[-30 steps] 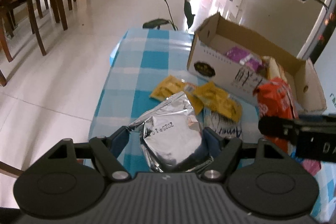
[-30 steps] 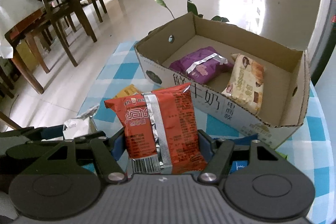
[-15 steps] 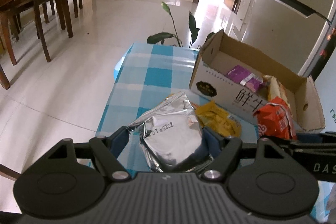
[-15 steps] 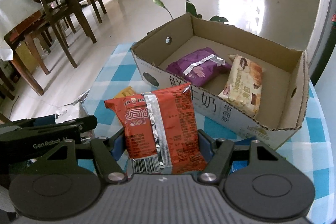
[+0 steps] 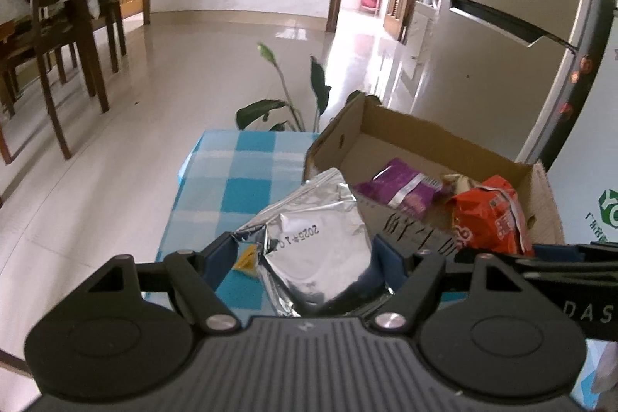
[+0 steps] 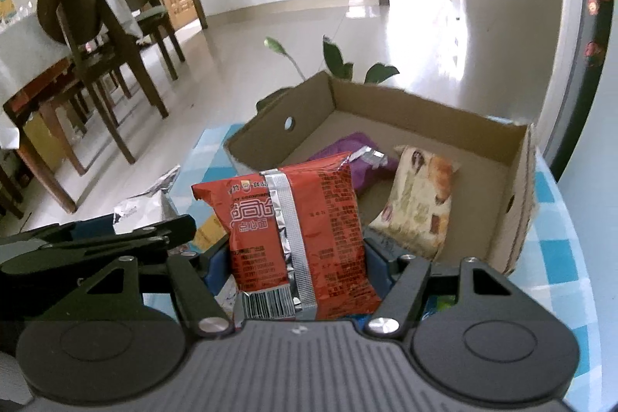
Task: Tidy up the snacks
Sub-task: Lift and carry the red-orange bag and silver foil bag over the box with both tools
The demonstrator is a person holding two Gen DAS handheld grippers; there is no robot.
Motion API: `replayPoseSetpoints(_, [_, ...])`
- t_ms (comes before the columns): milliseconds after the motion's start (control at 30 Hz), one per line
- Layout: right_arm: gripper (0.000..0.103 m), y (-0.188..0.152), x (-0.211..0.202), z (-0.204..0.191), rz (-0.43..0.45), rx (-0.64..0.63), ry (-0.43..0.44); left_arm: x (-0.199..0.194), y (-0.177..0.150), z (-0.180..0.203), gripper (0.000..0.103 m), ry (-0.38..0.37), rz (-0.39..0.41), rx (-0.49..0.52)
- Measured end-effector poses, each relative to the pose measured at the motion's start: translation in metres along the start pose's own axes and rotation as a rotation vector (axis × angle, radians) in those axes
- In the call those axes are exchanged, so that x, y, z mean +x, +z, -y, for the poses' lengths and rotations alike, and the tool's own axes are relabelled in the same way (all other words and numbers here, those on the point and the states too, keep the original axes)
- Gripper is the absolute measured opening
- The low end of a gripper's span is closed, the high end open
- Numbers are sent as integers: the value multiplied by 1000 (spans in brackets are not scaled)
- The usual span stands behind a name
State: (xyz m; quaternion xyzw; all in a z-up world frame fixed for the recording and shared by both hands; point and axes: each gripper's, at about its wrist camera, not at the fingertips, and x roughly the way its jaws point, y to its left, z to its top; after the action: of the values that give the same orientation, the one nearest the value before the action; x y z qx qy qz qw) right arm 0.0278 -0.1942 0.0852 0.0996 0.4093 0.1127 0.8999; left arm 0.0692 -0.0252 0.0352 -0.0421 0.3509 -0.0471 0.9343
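Observation:
My left gripper (image 5: pixel 309 253) is shut on a silver foil snack bag (image 5: pixel 316 246) and holds it above the table, near the front left corner of the cardboard box (image 5: pixel 409 134). My right gripper (image 6: pixel 297 253) is shut on a red snack packet (image 6: pixel 297 230), also seen in the left wrist view (image 5: pixel 490 219), raised at the box's (image 6: pixel 517 180) near wall. Inside the box lie a purple packet (image 5: pixel 398 190) (image 6: pixel 359 145) and a cream pastry packet (image 6: pixel 417 203).
The box stands on a blue-and-white checked tablecloth (image 5: pixel 247 172). A yellow snack packet (image 5: pixel 245 259) lies on it under the left gripper. A leafy plant (image 5: pixel 286 103) stands behind the table. Wooden chairs (image 5: pixel 65 37) stand far left, a fridge (image 5: pixel 502 37) right.
Both grippers have risen and moved toward the box with their packets. The red packet is now at the box's near wall, the foil bag close to its left corner.

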Motion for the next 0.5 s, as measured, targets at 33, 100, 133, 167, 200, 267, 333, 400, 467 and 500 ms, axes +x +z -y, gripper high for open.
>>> replayPoseSetpoints(33, [74,2,-1,2,7,7,-1,1,2,2,76,-4,5,4])
replayPoseSetpoints(100, [74,5,-4,5,21,16,-9,2,8,6,76,-13,17,12])
replayPoseSetpoints(133, [74,7,-5,7,30,17,-16,2,11,8,76,-16,23,16])
replayPoseSetpoints(167, [74,9,-7,9,39,18,-21,3,14,10,76,-20,29,21])
replayPoseSetpoints(200, [74,12,-9,11,49,21,-25,4,18,13,76,-24,35,28])
replayPoseSetpoints(267, [74,16,-12,15,68,35,-30,7,24,17,76,-35,50,42])
replayPoseSetpoints(333, [74,20,-13,22,86,53,-43,10,30,22,76,-43,64,59])
replayPoseSetpoints(400, [74,25,-16,28,103,71,-53,15,36,28,76,-53,76,81])
replayPoseSetpoints(467, [74,28,-17,34,117,89,-64,20,43,33,76,-69,83,100])
replayPoseSetpoints(500, [74,29,-17,37,123,97,-73,22,45,36,76,-75,85,108])
